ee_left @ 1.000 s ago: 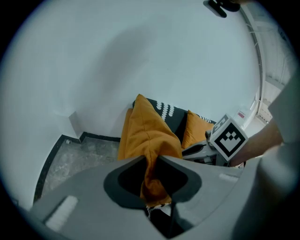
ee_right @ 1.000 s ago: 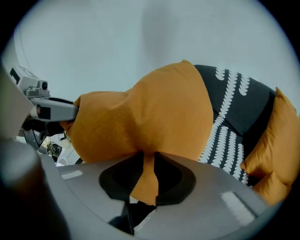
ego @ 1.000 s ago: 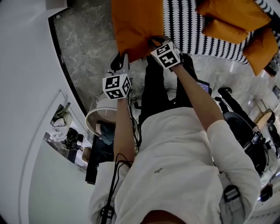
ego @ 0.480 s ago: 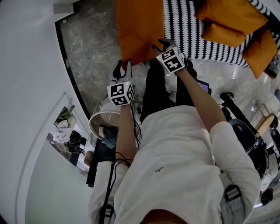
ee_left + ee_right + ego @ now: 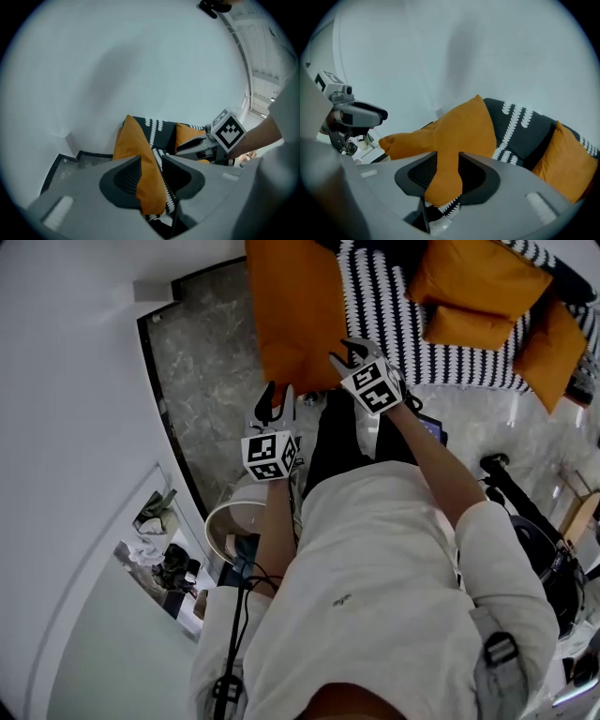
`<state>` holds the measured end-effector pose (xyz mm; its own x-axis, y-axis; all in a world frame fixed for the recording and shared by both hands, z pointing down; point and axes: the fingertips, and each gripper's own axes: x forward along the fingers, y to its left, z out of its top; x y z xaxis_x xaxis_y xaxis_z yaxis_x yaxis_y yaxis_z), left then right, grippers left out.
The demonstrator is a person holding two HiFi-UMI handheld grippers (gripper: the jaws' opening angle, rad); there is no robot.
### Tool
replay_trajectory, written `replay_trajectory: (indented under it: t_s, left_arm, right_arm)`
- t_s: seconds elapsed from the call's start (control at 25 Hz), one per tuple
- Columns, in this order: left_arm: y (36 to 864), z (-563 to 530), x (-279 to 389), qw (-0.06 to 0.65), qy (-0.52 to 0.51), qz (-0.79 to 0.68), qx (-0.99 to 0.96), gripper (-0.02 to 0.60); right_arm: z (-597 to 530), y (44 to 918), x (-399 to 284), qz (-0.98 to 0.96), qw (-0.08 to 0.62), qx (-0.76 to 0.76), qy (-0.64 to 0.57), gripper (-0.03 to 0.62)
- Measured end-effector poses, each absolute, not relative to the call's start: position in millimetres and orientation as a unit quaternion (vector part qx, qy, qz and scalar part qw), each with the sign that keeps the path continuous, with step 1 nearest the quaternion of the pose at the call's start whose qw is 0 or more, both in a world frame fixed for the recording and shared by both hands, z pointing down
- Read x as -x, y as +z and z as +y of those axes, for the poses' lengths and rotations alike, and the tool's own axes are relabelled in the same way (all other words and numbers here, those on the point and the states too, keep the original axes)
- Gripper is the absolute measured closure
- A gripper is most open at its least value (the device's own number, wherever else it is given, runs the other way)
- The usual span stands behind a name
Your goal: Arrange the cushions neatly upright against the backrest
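Both grippers are on the big orange fabric cushion [image 5: 295,306], top centre of frame, over the left end of the black-and-white patterned sofa [image 5: 389,296]. Left hand-held gripper [image 5: 275,395] and right hand-held gripper [image 5: 349,348] each have jaws narrowed to a slot, clamped on the cushion's near edge. The two-point grip likely stops it folding, so it goes square against the backrest. Other orange cushions [image 5: 473,282] lie piled upper right, not yet sorted.
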<state>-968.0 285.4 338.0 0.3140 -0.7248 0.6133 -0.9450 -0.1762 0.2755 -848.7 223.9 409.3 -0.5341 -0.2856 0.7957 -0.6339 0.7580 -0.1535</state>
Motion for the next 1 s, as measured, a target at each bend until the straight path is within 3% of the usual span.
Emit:
replay_trajectory:
  t_s: [0.64,1.0]
  left_arm:
    - [252,242,871,0.238,0.121,-0.47,-0.842,0.474]
    - [214,223,850,0.204,0.107,-0.431,-0.872,0.522]
  right_arm:
    - [153,255,719,-0.859,0.266,-0.414,0.145,0.456]
    - [147,195,661,-0.854,0.233,-0.452,0.109,0.569]
